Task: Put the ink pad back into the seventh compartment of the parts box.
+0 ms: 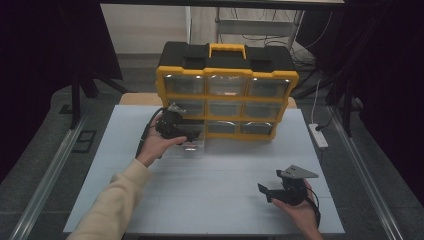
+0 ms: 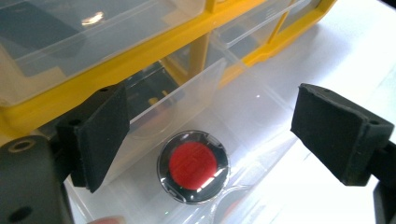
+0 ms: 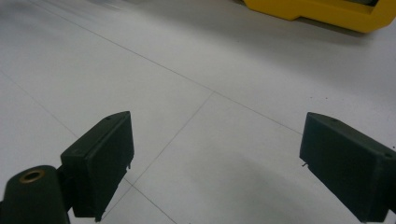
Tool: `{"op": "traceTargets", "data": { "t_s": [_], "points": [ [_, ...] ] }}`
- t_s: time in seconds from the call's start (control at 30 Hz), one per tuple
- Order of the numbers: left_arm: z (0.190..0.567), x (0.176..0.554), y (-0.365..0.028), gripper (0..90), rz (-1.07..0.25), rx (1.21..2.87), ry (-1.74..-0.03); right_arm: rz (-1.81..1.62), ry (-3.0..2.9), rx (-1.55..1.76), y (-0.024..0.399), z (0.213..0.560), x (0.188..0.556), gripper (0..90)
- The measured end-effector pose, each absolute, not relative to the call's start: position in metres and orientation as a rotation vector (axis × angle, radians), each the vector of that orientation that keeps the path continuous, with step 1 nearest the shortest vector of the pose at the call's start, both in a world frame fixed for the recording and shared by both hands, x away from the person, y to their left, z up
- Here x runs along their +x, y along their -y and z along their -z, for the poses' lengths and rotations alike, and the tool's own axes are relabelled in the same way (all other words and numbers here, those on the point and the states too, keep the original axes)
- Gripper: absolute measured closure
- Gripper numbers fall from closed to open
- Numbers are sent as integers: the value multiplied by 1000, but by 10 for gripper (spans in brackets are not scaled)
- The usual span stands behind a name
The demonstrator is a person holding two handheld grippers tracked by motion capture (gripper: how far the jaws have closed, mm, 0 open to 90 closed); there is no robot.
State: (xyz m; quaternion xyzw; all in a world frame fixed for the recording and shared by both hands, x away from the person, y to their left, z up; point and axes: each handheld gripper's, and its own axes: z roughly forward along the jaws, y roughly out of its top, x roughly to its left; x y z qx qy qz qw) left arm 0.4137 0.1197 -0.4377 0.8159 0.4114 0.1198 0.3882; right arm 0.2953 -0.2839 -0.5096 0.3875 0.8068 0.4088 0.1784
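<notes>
A yellow and black organizer [image 1: 227,100] with clear drawers stands at the back of the white table [image 1: 215,200]. Its bottom-left drawer [image 1: 194,145] is pulled out toward me. Inside that drawer [image 2: 196,88] lies a round black piece with a red centre [image 2: 193,165]. My left gripper [image 1: 189,138] hovers over the drawer; in the left gripper view the left gripper [image 2: 212,126] is open, its pads apart on either side of the piece and not touching it. My right gripper [image 1: 270,183] is held low at the table's front right, and the right gripper [image 3: 215,140] stands open over bare table.
The organizer's yellow base [image 3: 327,11] lies far ahead of the right gripper. A white power strip [image 1: 318,135] lies on the floor right of the table. Metal rails [image 1: 47,170] run along both sides. Dark curtains close in left and right.
</notes>
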Motion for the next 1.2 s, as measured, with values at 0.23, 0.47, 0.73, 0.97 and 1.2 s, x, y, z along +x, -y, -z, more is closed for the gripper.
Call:
{"op": "traceTargets", "data": {
  "t_s": [0.23, 0.47, 0.73, 0.97, 1.2],
  "points": [
    [437, 410, -121, 130, -288, 2069, -1036, -1157, -2280, 1097, 284, 509, 295, 99],
    [429, 403, -123, 135, -295, 2048, -1016, -1160, -2283, 1108, 286, 511, 297, 99],
    [419, 393, -125, 132, -285, 2027, -977, -1185, -2289, 1109, 285, 511, 299, 99],
    [416, 382, -124, 134, -294, 2028, -959, -1195, -2283, 1104, 286, 508, 296, 99],
    [416, 364, -129, 140, -325, 2045, -967, -1182, -2289, 1097, 284, 508, 294, 99]
  ]
}}
